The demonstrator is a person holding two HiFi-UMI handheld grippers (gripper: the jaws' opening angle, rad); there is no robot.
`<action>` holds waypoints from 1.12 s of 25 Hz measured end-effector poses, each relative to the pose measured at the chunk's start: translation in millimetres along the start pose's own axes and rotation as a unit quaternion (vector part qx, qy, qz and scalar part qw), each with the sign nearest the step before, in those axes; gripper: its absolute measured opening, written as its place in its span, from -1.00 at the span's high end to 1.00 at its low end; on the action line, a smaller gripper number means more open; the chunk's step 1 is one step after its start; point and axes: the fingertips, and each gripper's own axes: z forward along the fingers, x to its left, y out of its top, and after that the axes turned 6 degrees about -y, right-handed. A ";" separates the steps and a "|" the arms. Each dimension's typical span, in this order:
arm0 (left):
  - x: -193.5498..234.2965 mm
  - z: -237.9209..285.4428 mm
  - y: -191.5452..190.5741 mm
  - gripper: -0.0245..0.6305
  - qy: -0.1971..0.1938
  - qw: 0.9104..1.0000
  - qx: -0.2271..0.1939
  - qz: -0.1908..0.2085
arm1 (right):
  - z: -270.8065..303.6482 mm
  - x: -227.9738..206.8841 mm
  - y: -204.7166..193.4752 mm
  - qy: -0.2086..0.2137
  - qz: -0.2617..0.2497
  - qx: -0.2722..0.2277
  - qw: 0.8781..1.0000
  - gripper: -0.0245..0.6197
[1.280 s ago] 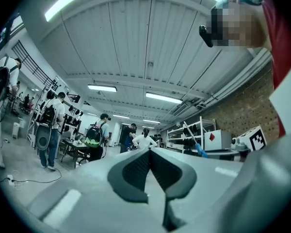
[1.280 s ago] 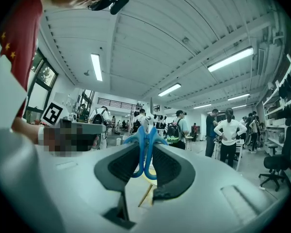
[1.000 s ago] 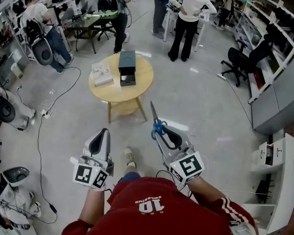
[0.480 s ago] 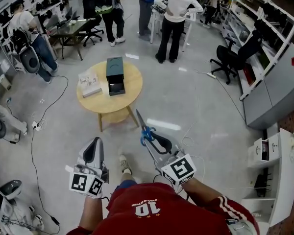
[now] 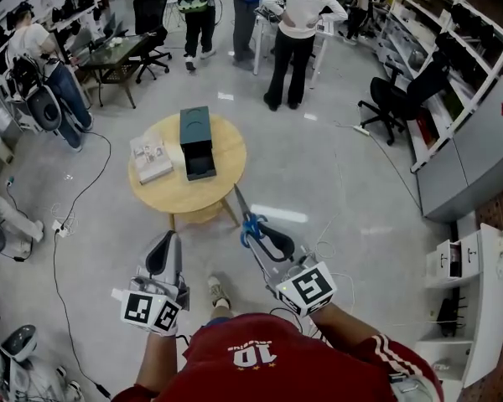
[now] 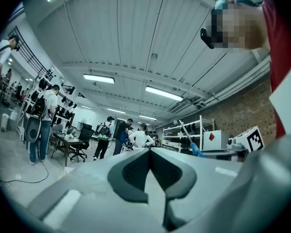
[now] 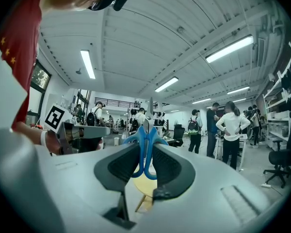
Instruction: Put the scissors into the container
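Scissors (image 5: 250,221) with blue handles are clamped by the handles in my right gripper (image 5: 256,231), blades pointing away toward the round wooden table (image 5: 226,178). In the right gripper view the blue handles of the scissors (image 7: 145,152) sit between the pads of that gripper (image 7: 145,154), and the blade tip rises above them. A dark rectangular container (image 5: 196,141) lies on the table, well ahead of both grippers. My left gripper (image 5: 166,241) is held level to the left of the right one; in its own view its tips (image 6: 149,150) meet with nothing between them.
A white booklet (image 5: 150,157) lies beside the container. Several people (image 5: 295,32) stand beyond the table, with office chairs (image 5: 402,99) and shelving (image 5: 469,74) on the right. Cables (image 5: 67,224) trail over the floor at left. A white cabinet (image 5: 474,283) is at my right.
Both grippers have advanced toward the table, which now lies nearer to them in the head view. The scissors stay held in the right gripper; the left stays shut.
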 end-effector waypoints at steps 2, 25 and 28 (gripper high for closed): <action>13.4 12.7 1.4 0.92 -0.002 1.000 -0.001 0.000 | 17.3 -7.2 0.1 -0.002 0.000 0.002 1.000 0.64; 173.1 104.2 42.5 0.92 -0.012 1.000 -0.026 -0.004 | 206.1 -36.5 24.7 -0.006 0.014 0.020 1.000 0.64; 189.2 108.4 41.6 0.92 -0.020 1.000 -0.022 -0.003 | 223.2 -35.3 20.6 -0.013 0.012 0.024 1.000 0.64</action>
